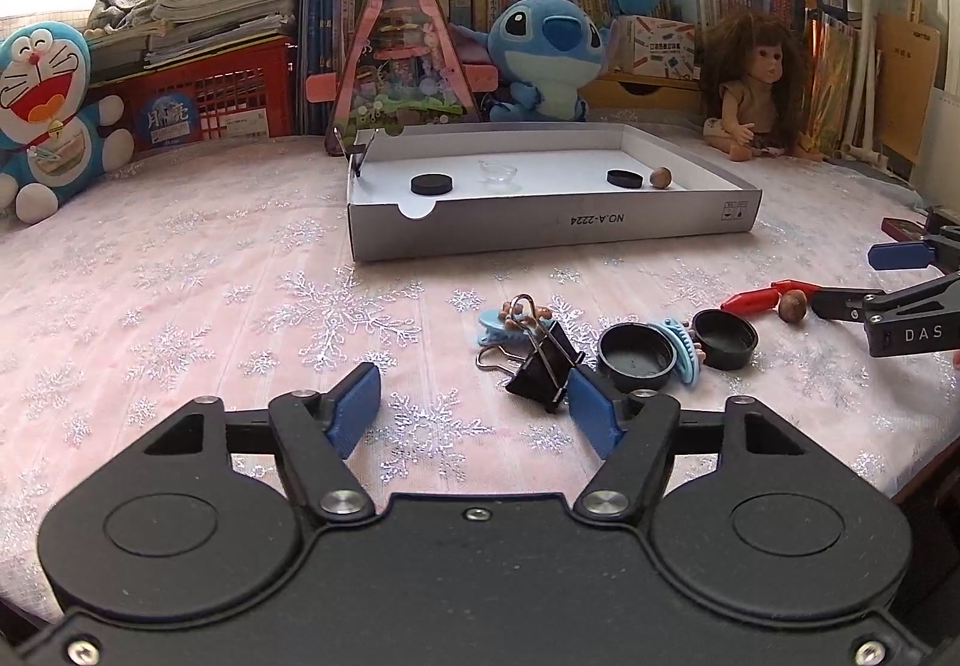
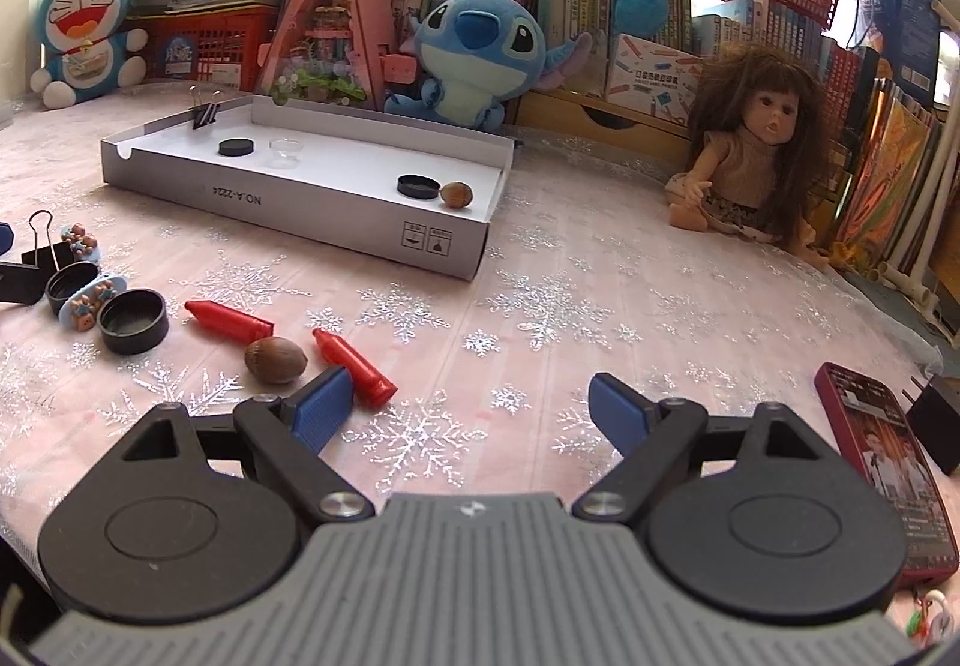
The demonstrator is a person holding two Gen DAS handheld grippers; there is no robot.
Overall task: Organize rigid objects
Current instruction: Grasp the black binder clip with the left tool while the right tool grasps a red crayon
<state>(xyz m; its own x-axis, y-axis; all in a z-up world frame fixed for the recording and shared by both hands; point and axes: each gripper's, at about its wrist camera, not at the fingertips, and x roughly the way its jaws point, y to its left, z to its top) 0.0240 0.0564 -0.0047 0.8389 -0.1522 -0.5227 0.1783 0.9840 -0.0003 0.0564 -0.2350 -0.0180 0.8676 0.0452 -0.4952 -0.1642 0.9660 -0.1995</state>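
Loose items lie grouped on the snowflake-patterned cloth. A black binder clip stands just ahead of the left gripper, touching or nearly touching its right pad, outside the gap. The left jaws stand apart with only cloth between the pads. Beside the clip: a blue hair clip, an open black cap, a second blue hair clip and another black cap.

The right gripper has its jaws wide apart, gripping nothing. A red crayon piece lies against its left pad; a brown nut and a second red crayon piece lie just beyond.

Further back, the grey box lid holds two black discs, a clear dish, a nut and a binder clip on its wall.

Legible writing: "NO.A-2224", inverted, on the lid's side; "DAS" on the right gripper's body in the left view. A red phone lies right of the right gripper.
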